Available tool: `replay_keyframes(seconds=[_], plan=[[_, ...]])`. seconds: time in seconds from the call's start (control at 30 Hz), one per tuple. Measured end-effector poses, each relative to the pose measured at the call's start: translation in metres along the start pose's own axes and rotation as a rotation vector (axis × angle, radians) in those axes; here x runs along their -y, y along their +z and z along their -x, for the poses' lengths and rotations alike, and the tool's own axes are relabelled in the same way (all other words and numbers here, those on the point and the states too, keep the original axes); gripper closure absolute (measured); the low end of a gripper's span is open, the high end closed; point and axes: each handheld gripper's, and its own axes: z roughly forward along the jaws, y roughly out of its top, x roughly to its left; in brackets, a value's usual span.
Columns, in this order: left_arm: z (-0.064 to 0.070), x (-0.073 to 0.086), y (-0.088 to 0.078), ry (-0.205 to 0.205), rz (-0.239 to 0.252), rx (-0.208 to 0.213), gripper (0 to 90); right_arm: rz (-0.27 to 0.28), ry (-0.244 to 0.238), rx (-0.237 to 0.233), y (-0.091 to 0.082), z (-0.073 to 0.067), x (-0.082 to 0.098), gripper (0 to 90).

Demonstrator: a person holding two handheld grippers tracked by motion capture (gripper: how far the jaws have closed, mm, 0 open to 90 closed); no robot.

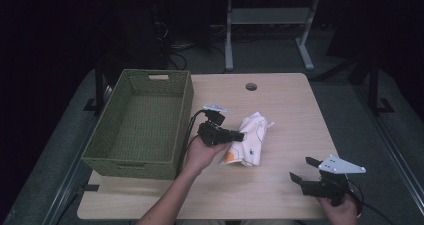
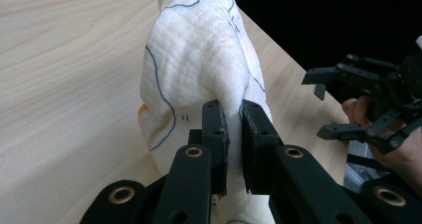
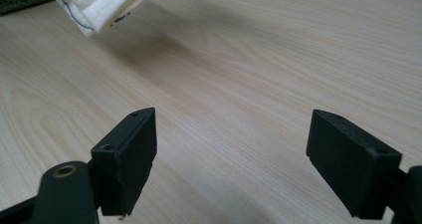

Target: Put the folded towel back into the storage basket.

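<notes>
While its two black jaws pinch a fold of the white, crumpled muslin cloth with thin dark lines and orange patches (image 2: 199,59), the left gripper (image 2: 234,134) holds that cloth near the middle of the pale wooden worktop (image 1: 280,185), one end raised off the surface. Just beside the left hand stands a green woven rectangular basket (image 1: 142,120). Well apart, near the front right corner, the right gripper (image 3: 231,149) has its jaws spread wide with nothing between them.
</notes>
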Motion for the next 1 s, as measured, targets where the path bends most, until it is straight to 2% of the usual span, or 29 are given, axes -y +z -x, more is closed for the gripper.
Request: replay_keyframes(seconds=[0.37,0.47,1.0], plan=[[0.002,-0.003,-0.014,-0.001,0.008,0.02,82.7,-0.001,0.001,0.005,0.001,0.0,0.0,19.5],[0.002,-0.004,-0.018,0.007,0.006,0.007,82.7,-0.005,0.0,0.002,0.002,0.0,0.0,19.5],[-0.002,-0.005,-0.037,-0.014,0.029,0.039,82.6,-0.007,-0.004,0.01,0.002,-0.001,0.0,19.5]])
